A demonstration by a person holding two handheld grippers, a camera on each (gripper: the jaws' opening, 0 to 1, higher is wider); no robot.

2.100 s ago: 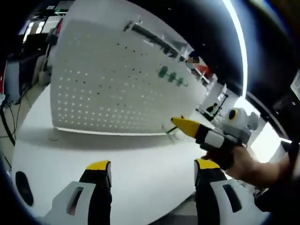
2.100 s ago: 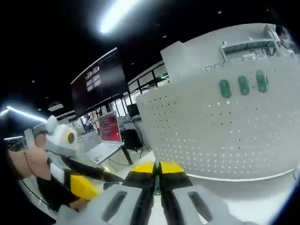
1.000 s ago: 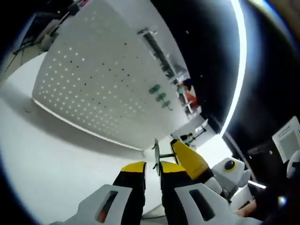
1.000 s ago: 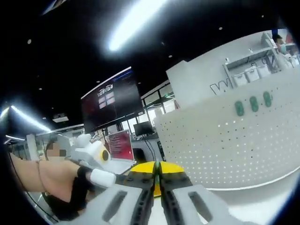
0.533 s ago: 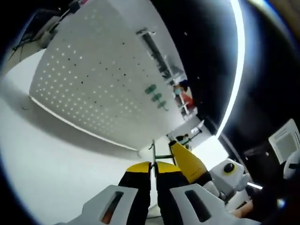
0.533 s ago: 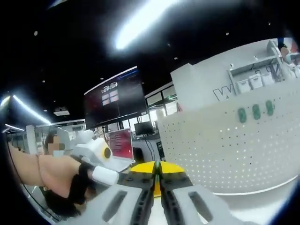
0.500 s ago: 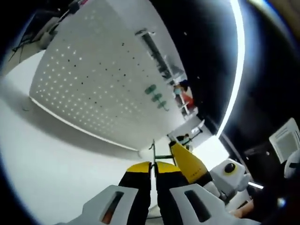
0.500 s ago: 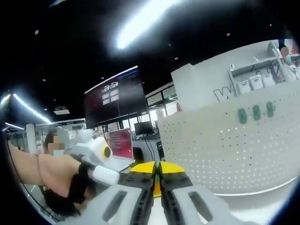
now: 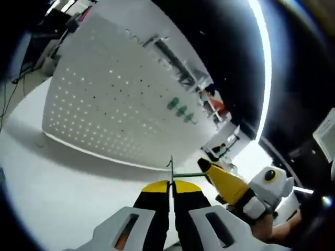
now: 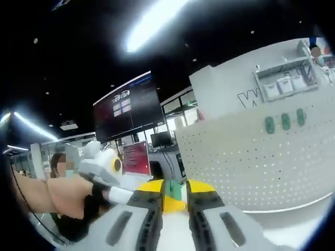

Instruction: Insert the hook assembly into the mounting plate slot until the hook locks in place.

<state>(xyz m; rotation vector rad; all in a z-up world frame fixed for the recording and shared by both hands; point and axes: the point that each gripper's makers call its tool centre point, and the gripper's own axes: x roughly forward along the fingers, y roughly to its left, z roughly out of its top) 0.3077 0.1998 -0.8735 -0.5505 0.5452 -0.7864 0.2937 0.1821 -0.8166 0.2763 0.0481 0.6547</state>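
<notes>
The white perforated mounting plate [image 9: 104, 104] stands upright on a white table [image 9: 57, 183]; it also appears in the right gripper view [image 10: 251, 162]. My left gripper [image 9: 170, 184] is shut on the thin green wire hook assembly [image 9: 170, 166], whose rod runs right toward the right gripper's yellow tip [image 9: 226, 181]. The hook hangs in the air short of the plate. In the right gripper view my right gripper [image 10: 175, 189] has its jaws parted, with a small greenish patch in the gap. The left gripper [image 10: 102, 166], held by a hand, reaches in from the left.
Three green pieces [image 9: 181, 111] sit on the plate's upper face, also visible in the right gripper view [image 10: 285, 122]. A shelf with bins [image 10: 285, 83] rises behind the plate. A dark screen [image 10: 125, 112] and desks lie further back. A person's hand [image 9: 272, 230] holds the right gripper.
The left gripper closed on the hook's wire about a second ago and still holds it. The right gripper's jaws, shut until half a second ago, have now parted and drawn back slightly.
</notes>
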